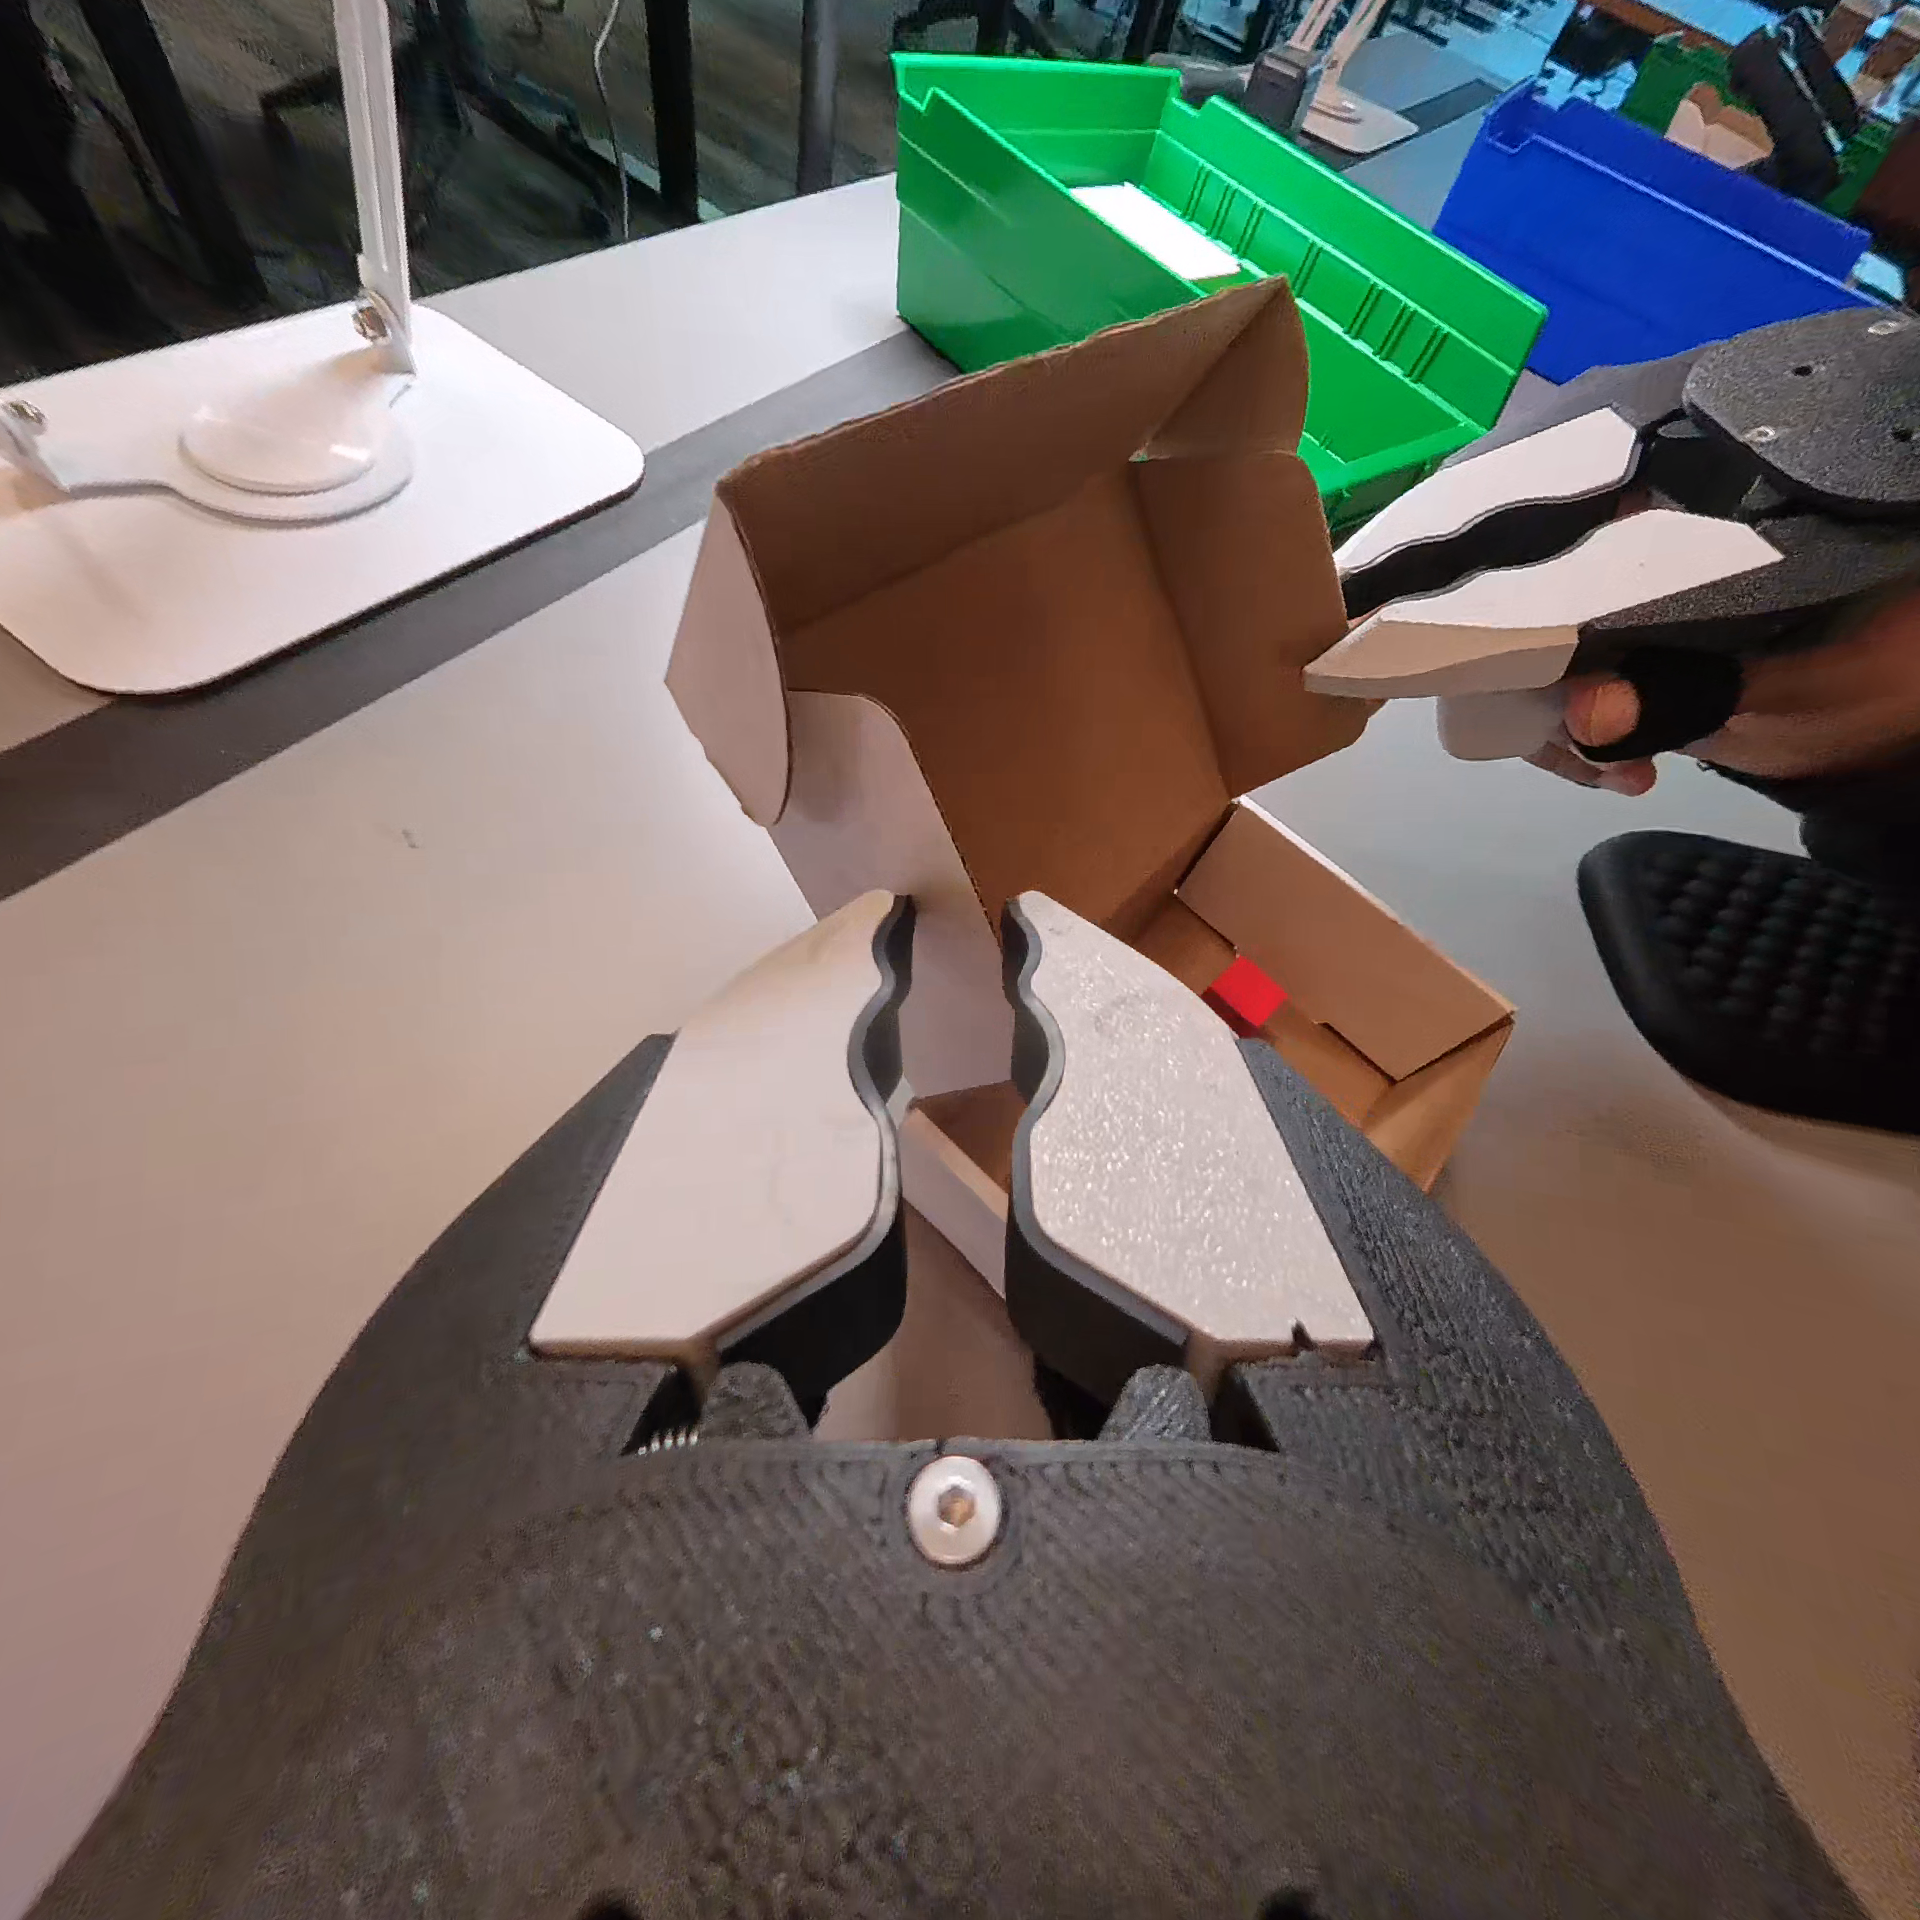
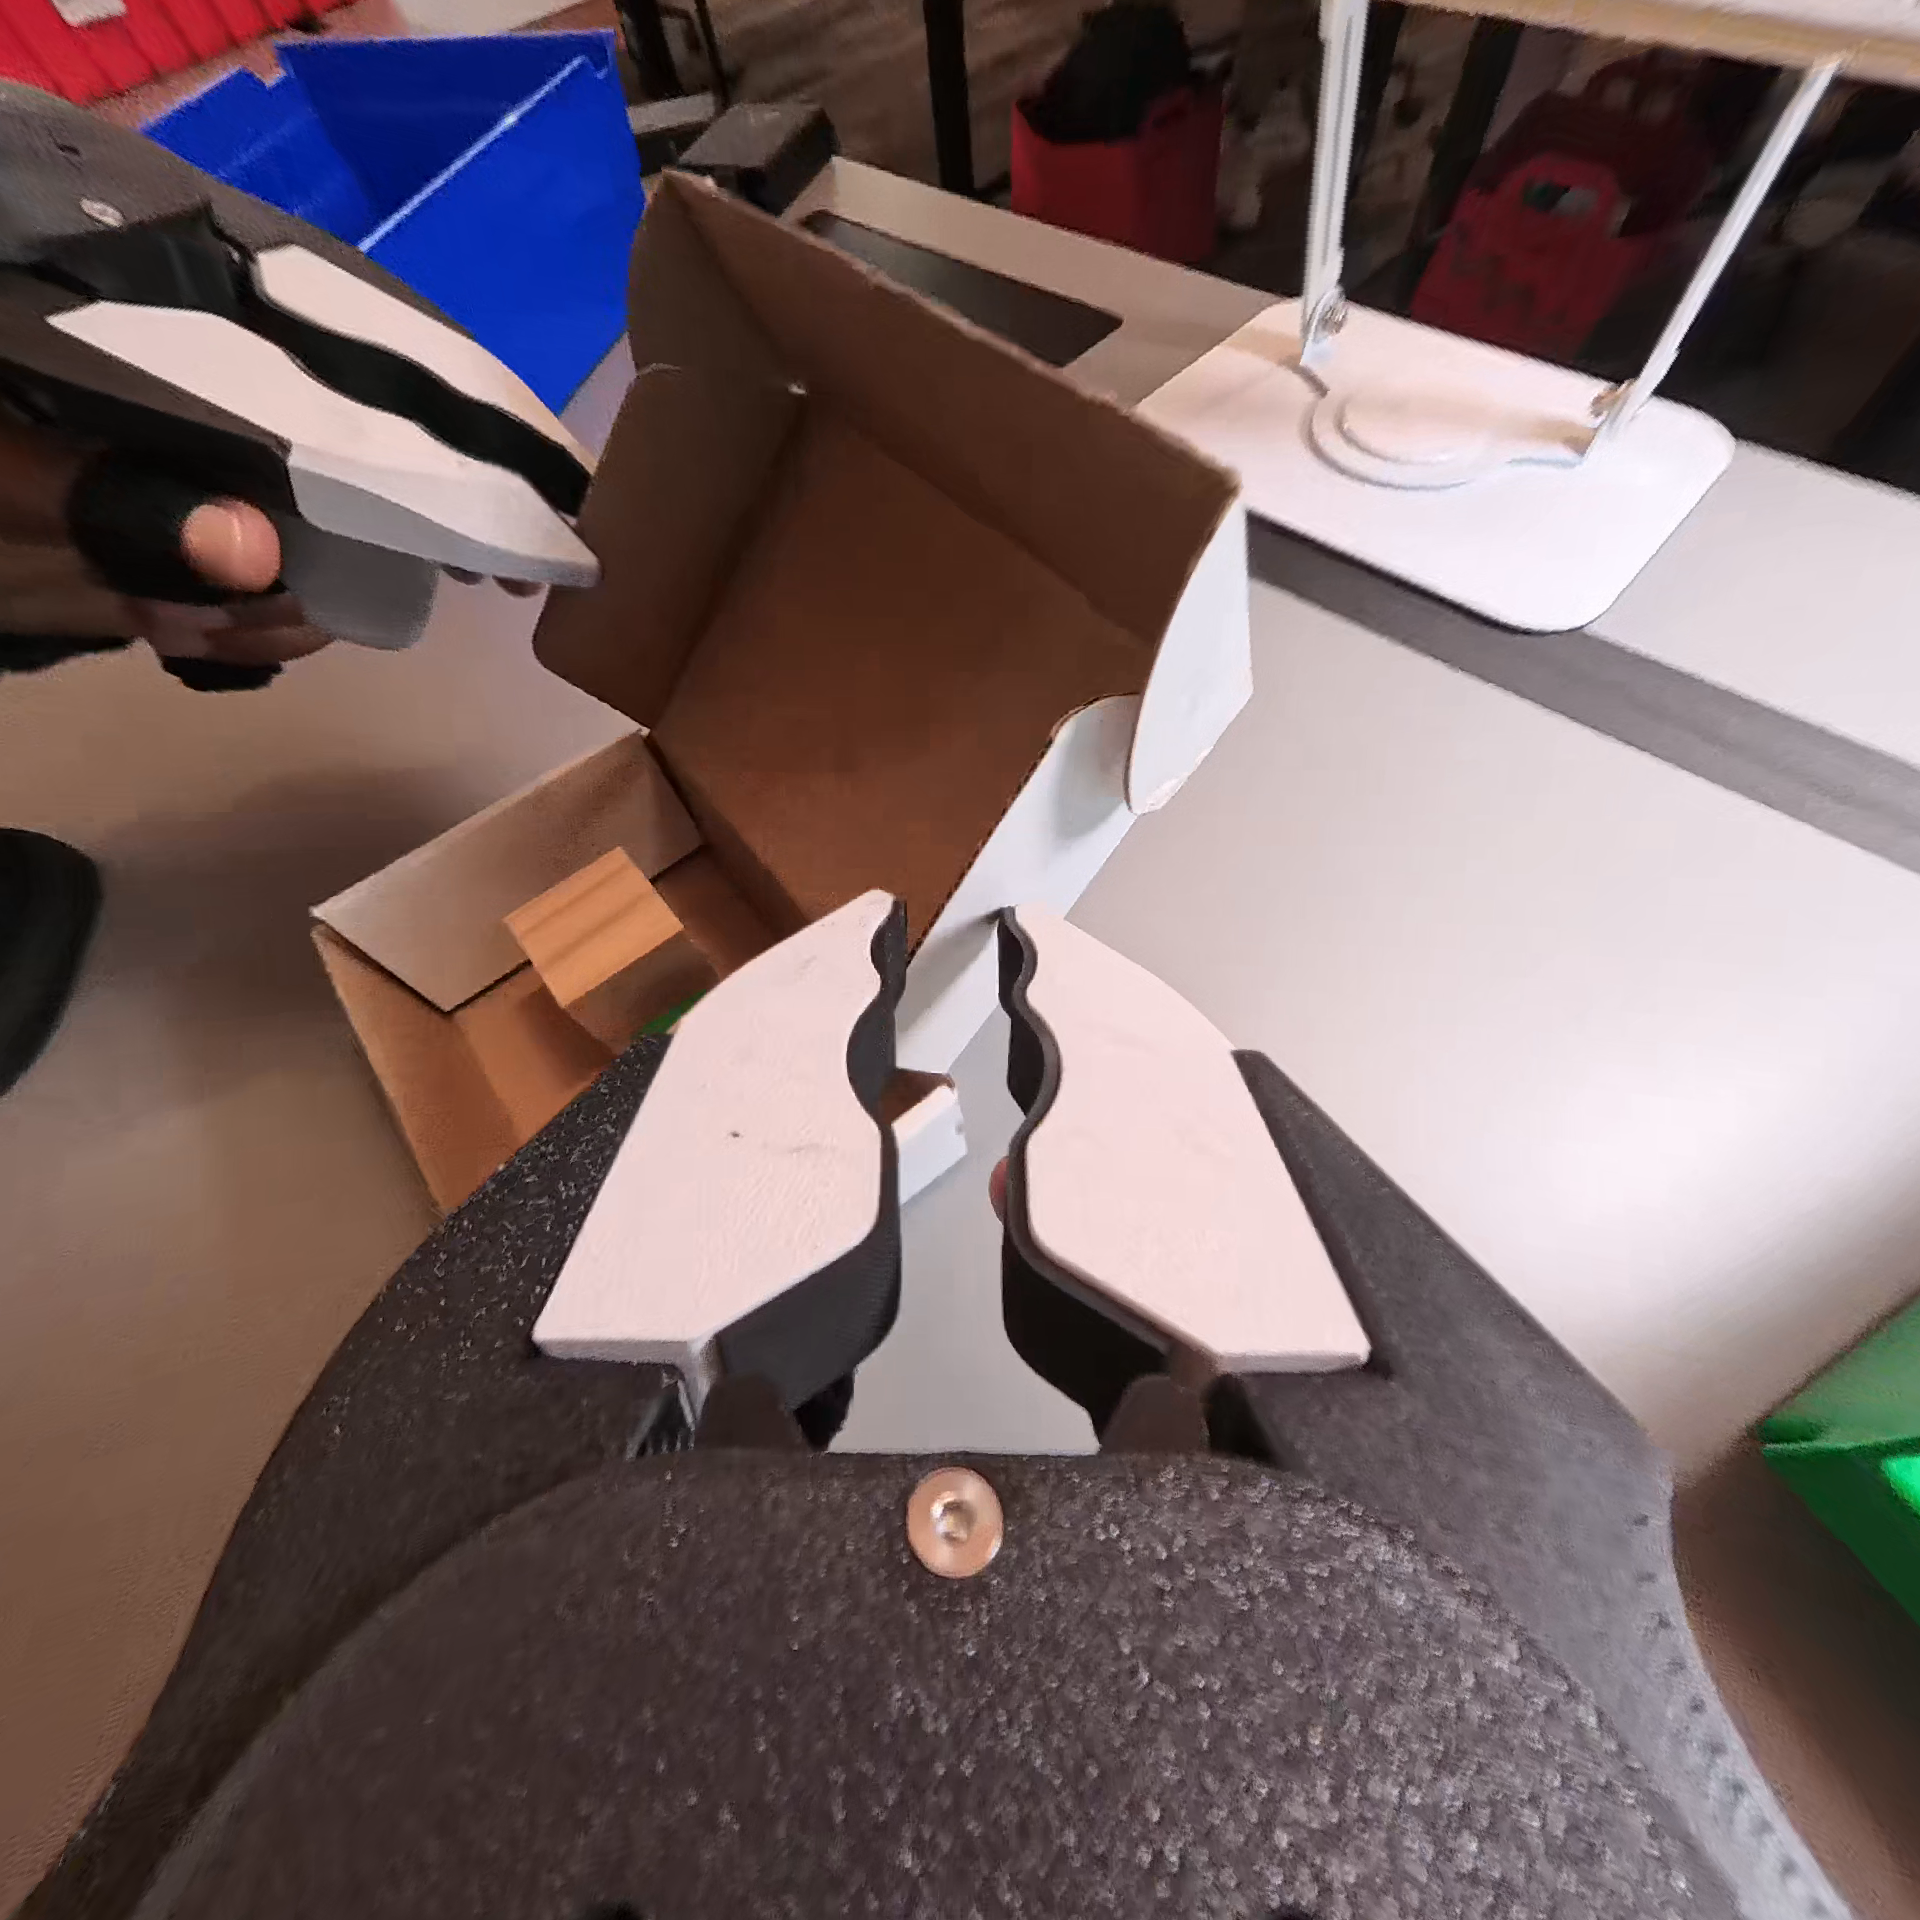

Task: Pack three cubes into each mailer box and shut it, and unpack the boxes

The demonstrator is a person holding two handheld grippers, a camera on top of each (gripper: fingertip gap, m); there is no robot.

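A brown mailer box (image 1: 1434, 1091) stands on the table with its lid (image 1: 1018, 644) raised. Inside it are a red cube (image 1: 1247, 992), a wooden cube (image 2: 597, 935) and a bit of something green (image 2: 675, 1013). My left gripper (image 1: 958, 914) has its jaws a narrow gap apart, with the lid's white side wing (image 1: 862, 790) between the tips. My right gripper (image 2: 951, 925) stands the same way at the opposite wing (image 2: 1049, 862). Each gripper also shows in the other's view, the right one (image 1: 1325, 623) and the left one (image 2: 587, 520), both at the lid's edge.
A green bin (image 1: 1382, 312) holding a flat white item and a blue bin (image 1: 1642, 239) stand behind the box. A white stand base (image 1: 260, 499) is at the far left, another (image 2: 1455, 468) at the right. A black textured pad (image 1: 1766, 987) lies by a gloved hand (image 1: 1652, 707). My hands' fingertips stand some 12 centimetres from each other. The red cube (image 1: 1247, 992) sits 10 centimetres or so from the ends of my right fingers.
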